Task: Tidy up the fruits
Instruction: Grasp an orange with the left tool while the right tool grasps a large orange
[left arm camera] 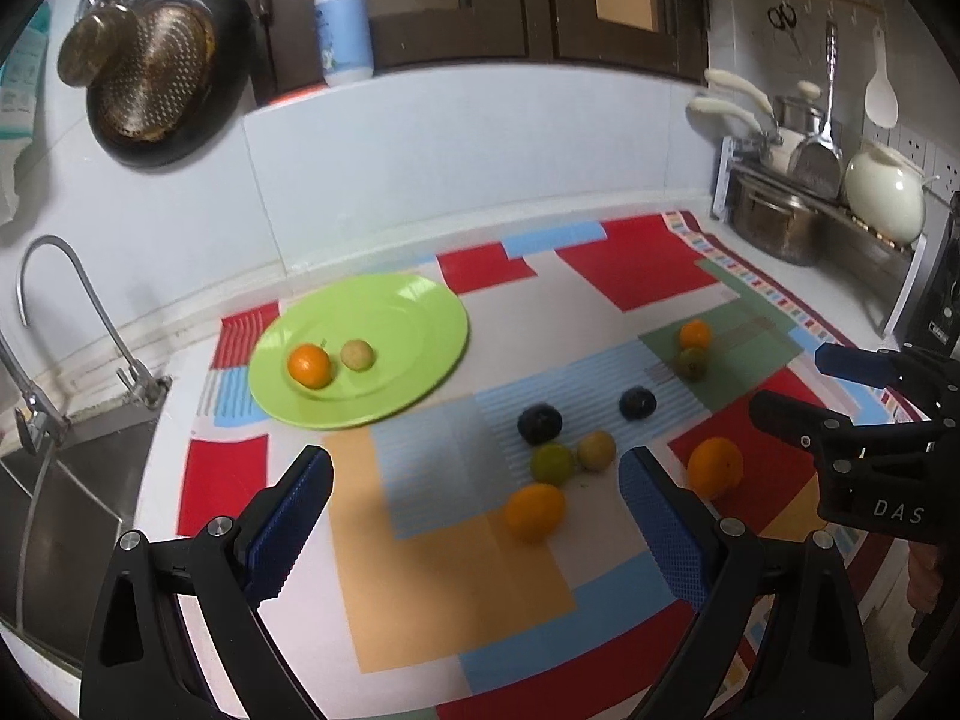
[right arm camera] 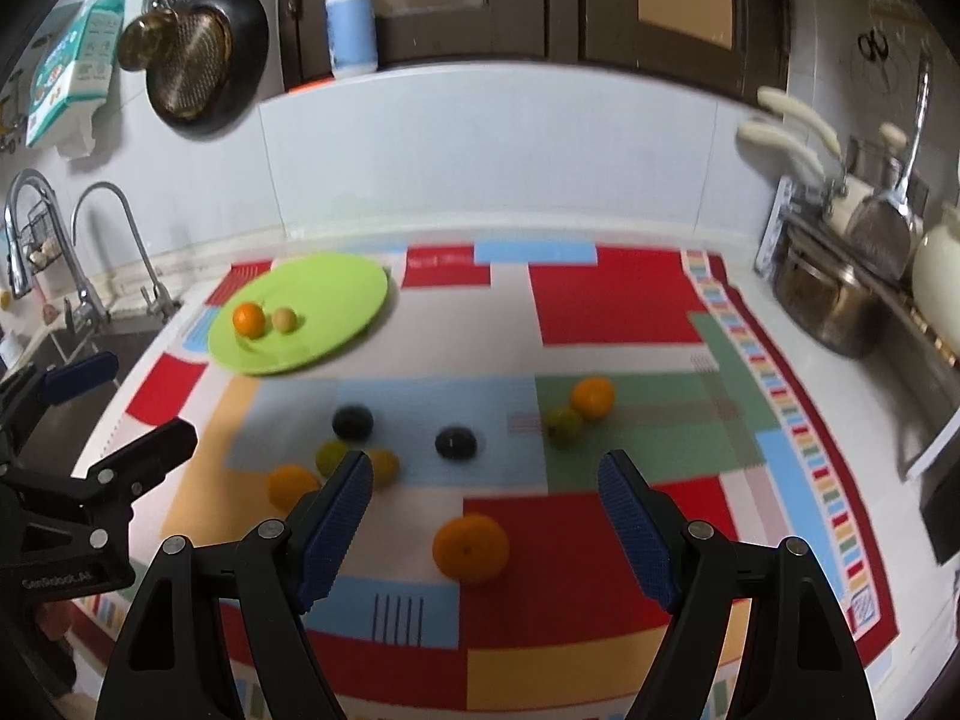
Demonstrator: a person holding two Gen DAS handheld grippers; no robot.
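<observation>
A green plate [left arm camera: 408, 312] [right arm camera: 336, 294] sits at the mat's far left and carries an orange [left arm camera: 309, 365] [right arm camera: 249, 320] and a pale fruit [left arm camera: 357, 354] [right arm camera: 284, 319]. Loose on the patchwork mat [left arm camera: 420, 570] lie two dark plums [left arm camera: 540, 425] [left arm camera: 637, 403], a green fruit [left arm camera: 551, 463], a yellowish fruit [left arm camera: 596, 450] and several oranges. My left gripper [left arm camera: 474, 468] [right arm camera: 132, 405] hovers open, with one orange [left arm camera: 534, 510] on the mat ahead between its fingers. My right gripper [right arm camera: 486, 468] [left arm camera: 798, 387] is open above another orange [right arm camera: 471, 547], not touching it.
A sink with faucets [left arm camera: 54, 312] borders the mat on the left. A rack with steel pots [left arm camera: 774, 222] and a cream kettle [left arm camera: 885, 192] stands at the right. A pan [left arm camera: 162, 72] hangs on the tiled wall; a soap bottle [left arm camera: 342, 30] stands on the ledge.
</observation>
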